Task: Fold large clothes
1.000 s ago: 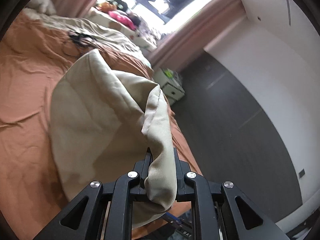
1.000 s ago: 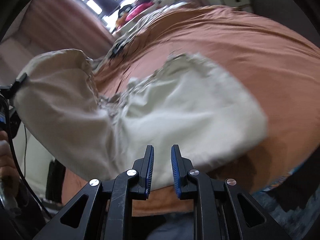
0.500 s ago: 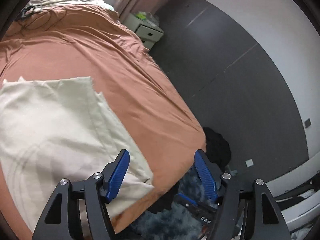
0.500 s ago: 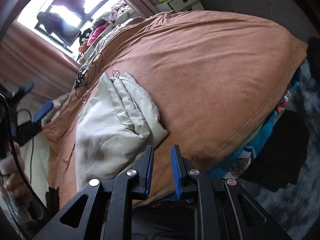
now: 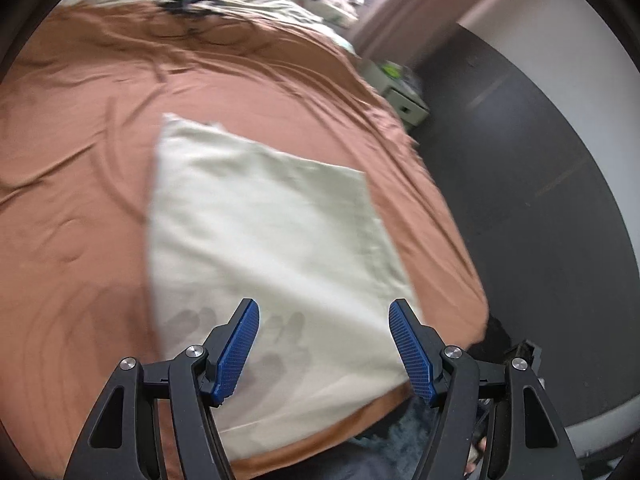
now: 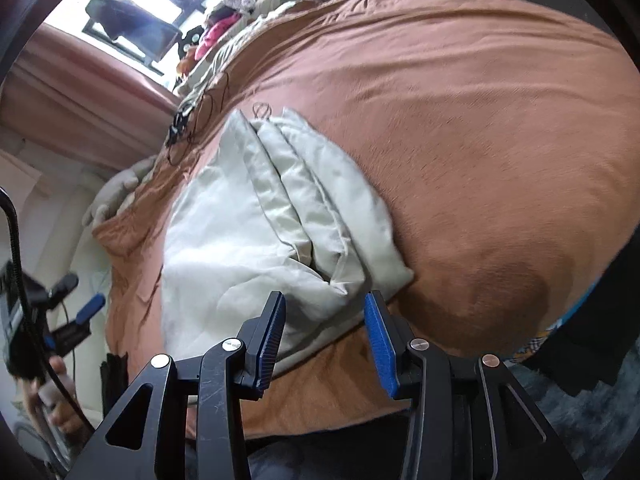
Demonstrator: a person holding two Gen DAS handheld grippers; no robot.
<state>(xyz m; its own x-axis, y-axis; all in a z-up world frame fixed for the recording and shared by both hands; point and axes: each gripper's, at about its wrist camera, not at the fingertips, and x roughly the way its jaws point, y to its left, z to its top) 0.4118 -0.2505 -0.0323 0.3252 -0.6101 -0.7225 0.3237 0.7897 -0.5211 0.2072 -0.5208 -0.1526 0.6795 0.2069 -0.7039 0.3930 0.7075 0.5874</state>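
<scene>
Since one second ago: cream garment (image 5: 264, 240) released, now folded flat on bed (image 5: 80, 200). Left gripper (image 5: 324, 344) wide, empty; right gripper (image 6: 324, 344) half-open, just widened, empty. Garment at twelve o'clock, long axis running away, near edge between jaws.

Rust-sheeted bed (image 5: 280, 92), pink curtains (image 6: 80, 92), bright window (image 6: 132, 4), perhaps a white nightstand (image 5: 404, 100).

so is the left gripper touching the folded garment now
Cannot tell. In the left wrist view the left gripper stands open over the garment, nothing between its pads, but height above the cloth is unclear.
</scene>
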